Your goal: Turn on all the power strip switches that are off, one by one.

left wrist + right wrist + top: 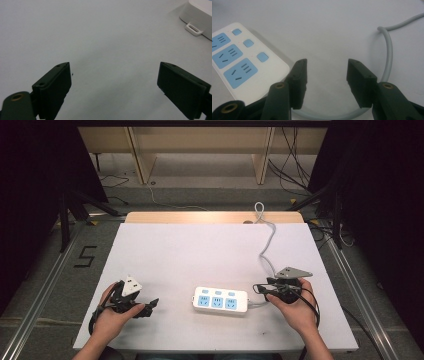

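Currently on the table: one power strip, two grippers

White power strip (220, 300) with three blue outlets lies flat at centre front of the white table (200, 250). Right gripper (325, 75) just beside its cable (390, 55) end, jaws wide, nothing between. Left gripper (113, 82) well apart, jaws wide, empty.

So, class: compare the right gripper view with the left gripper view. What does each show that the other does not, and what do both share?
Right gripper view alone: the power strip's blue socket faces and switch buttons, plus its grey cable curving behind the open right gripper.

Left gripper view alone: the strip's plain white end with a small hanging loop, beyond the open left gripper.

Both: the same power strip, the white table surface, and nothing between either pair of jaws.
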